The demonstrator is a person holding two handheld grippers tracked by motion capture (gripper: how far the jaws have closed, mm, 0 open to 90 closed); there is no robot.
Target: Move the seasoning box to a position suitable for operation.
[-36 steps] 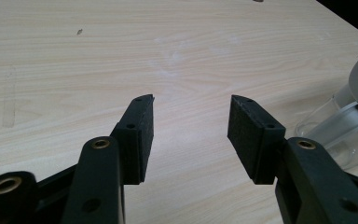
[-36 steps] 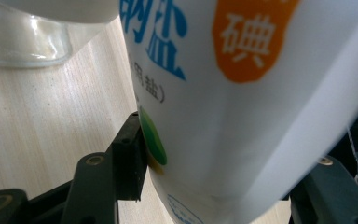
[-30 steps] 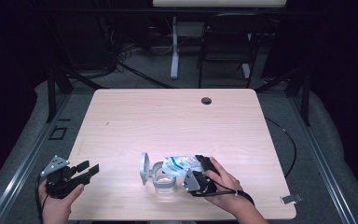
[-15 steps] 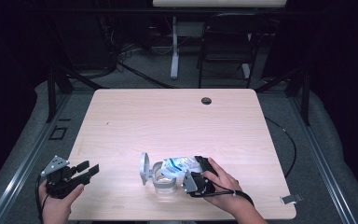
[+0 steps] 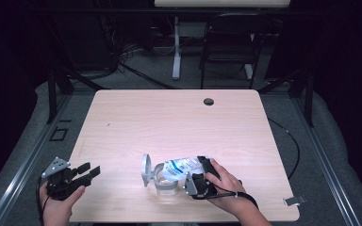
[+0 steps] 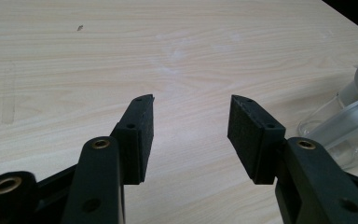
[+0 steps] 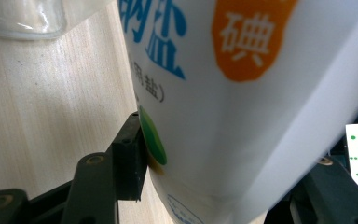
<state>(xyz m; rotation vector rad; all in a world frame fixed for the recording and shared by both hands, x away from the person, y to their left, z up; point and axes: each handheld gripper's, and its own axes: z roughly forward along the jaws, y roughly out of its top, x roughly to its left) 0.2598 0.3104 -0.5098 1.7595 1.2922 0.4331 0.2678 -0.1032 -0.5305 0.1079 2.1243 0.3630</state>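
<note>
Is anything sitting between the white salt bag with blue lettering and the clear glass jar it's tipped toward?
Nothing visible blocks it. The white salt bag, clamped in the right gripper, already leans over the clear glass jar, whose grey hinged lid stands swung open on the far side.

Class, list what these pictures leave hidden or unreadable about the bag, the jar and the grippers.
- Right gripper view: the white bag covers the far jaw pad; its print is cut off by the frame edges.
- High view: the jar contents, too small and blocked by the bag.
- Left gripper view: the jar is cut off at the right edge.

Bag (image 5: 181, 166) over jar (image 5: 166, 179), right tool (image 5: 197, 175) gripping it, left tool (image 5: 90, 172) well left
</note>
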